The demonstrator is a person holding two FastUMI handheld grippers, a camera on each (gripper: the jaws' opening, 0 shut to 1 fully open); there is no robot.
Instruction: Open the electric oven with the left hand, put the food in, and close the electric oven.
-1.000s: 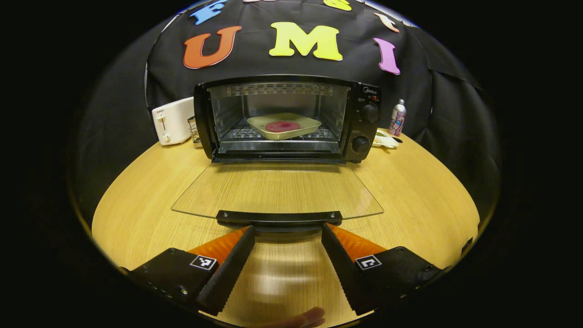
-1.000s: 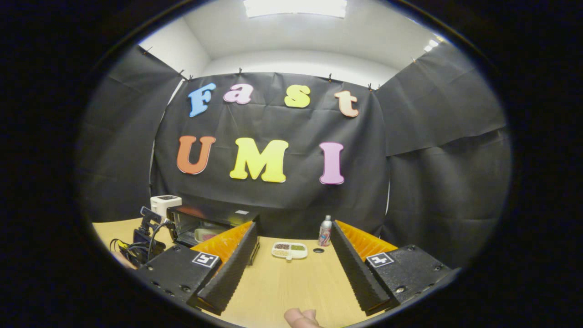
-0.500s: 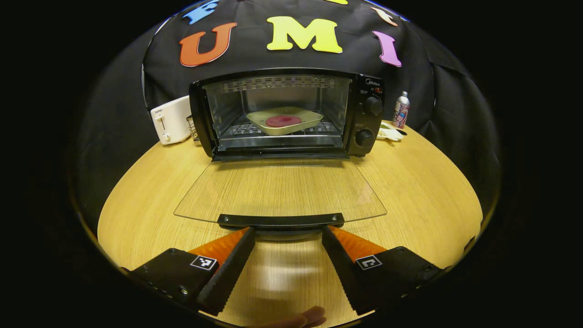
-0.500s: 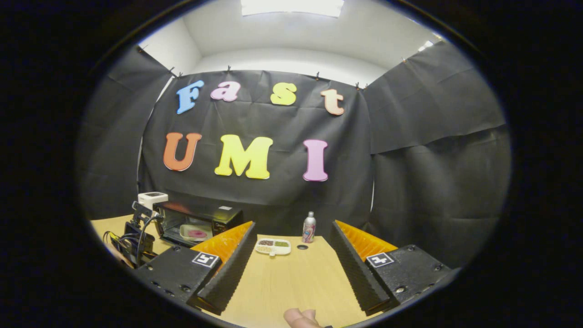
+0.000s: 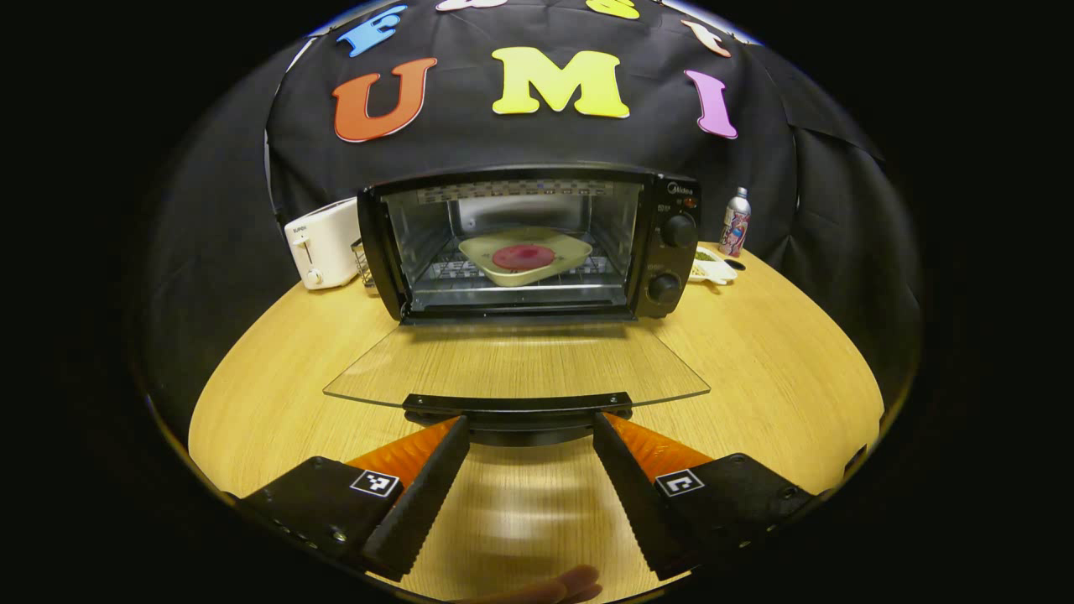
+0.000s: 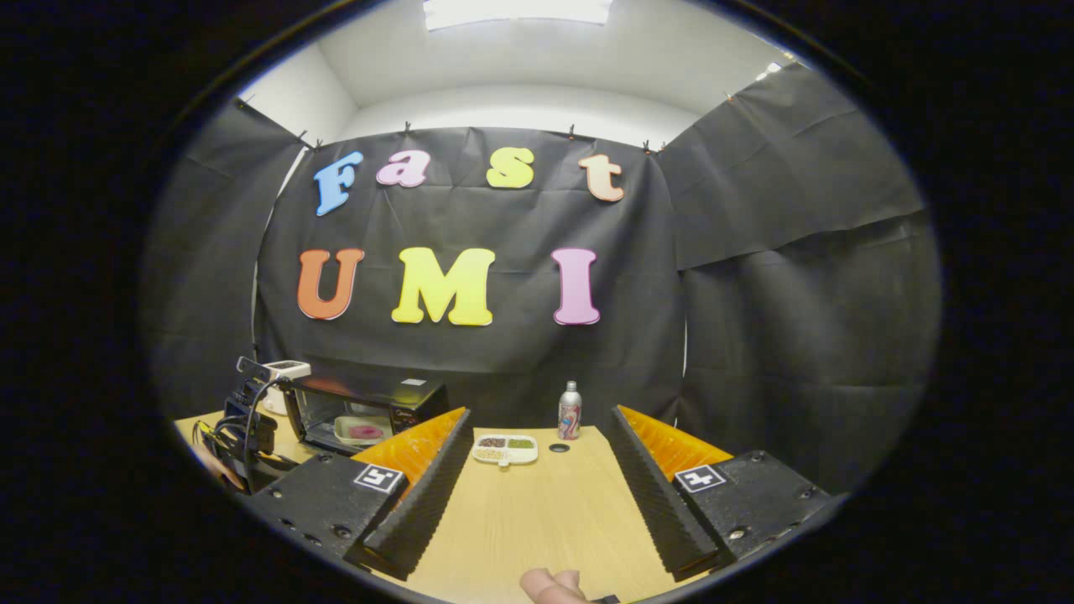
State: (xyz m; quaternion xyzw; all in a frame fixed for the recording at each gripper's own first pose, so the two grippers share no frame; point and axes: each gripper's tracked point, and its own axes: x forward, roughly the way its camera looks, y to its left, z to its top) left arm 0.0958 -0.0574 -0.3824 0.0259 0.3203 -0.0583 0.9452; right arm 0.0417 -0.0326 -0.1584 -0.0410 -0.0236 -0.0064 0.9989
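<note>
The electric oven [image 5: 537,243] stands at the back of the table [image 5: 772,352] with its glass door [image 5: 516,365] hanging open, and the tray of food [image 5: 524,256], a pale dish with a red round on it, already sits on the rack inside. Against half a second ago the door's front edge looks slightly raised and the oven sits lower in the left gripper view, so the lift to close seems to have begun; to my eye only the closing is left.

The left gripper [image 5: 530,428] is level and aimed straight at the oven, its fingers spread wide to either side of the black door handle [image 5: 518,405], the tips just under it, not pinching it as far as I can tell.

The right gripper [image 6: 537,457] is held off to the side, fingers wide and empty over bare table, pointing towards a snack dish [image 6: 504,449] and a small bottle [image 6: 570,411]. A white toaster [image 5: 323,243] stands left of the oven.
</note>
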